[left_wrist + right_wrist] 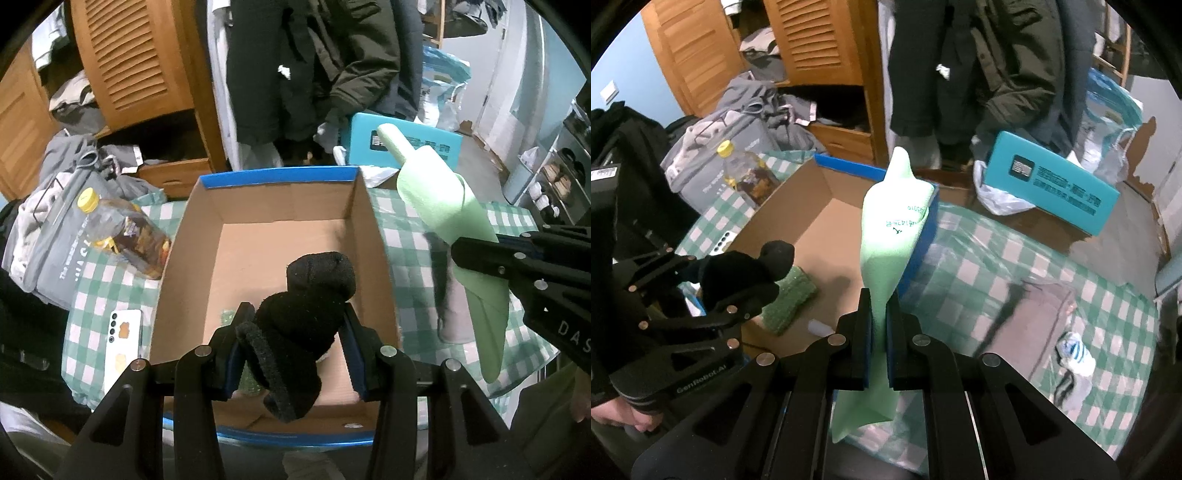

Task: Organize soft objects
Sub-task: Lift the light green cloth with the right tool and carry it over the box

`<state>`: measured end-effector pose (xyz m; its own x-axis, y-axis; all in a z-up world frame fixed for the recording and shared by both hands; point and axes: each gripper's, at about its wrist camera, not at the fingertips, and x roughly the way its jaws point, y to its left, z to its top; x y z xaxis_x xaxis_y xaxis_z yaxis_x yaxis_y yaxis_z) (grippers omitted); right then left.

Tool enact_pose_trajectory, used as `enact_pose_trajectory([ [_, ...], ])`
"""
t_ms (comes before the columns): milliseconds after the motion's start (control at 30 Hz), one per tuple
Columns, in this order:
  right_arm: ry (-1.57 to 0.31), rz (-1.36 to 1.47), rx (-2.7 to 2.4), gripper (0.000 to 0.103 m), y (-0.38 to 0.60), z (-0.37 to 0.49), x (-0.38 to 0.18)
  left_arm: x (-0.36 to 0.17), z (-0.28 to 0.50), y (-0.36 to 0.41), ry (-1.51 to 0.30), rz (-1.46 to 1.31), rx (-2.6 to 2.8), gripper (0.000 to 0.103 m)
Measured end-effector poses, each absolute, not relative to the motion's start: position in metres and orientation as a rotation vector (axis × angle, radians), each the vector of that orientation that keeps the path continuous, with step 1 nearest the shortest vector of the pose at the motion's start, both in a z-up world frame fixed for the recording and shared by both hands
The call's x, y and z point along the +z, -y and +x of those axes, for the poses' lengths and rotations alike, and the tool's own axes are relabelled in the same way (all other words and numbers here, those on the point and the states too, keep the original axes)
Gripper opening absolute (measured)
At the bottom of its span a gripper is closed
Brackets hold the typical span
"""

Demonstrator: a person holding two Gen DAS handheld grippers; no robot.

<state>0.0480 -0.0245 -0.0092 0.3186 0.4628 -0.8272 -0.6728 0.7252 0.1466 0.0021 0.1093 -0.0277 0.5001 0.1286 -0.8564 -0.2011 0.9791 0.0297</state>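
My left gripper is shut on a rolled black sock and hangs over the near end of an open cardboard box with a blue rim. In the right wrist view the same black sock sits in the left gripper above the box. My right gripper is shut on a pale green sock, held upright by the box's right wall. That green sock and the right gripper show at right in the left wrist view. A green knitted piece lies on the box floor.
The box stands on a green-and-white checked cloth. An oil bottle, a grey bag and a white phone lie left of it. A striped white sock and a grey-pink item lie on the cloth at right. A teal box stands behind.
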Motion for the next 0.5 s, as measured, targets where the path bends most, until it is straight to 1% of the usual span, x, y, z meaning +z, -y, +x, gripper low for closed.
enact_pose_trajectory([
  [500, -1.031, -0.262, 0.801, 0.005, -0.023, 0.048, -0.019, -0.039, -0.005, -0.142, -1.047, -0.127, 0.25, 0.047],
])
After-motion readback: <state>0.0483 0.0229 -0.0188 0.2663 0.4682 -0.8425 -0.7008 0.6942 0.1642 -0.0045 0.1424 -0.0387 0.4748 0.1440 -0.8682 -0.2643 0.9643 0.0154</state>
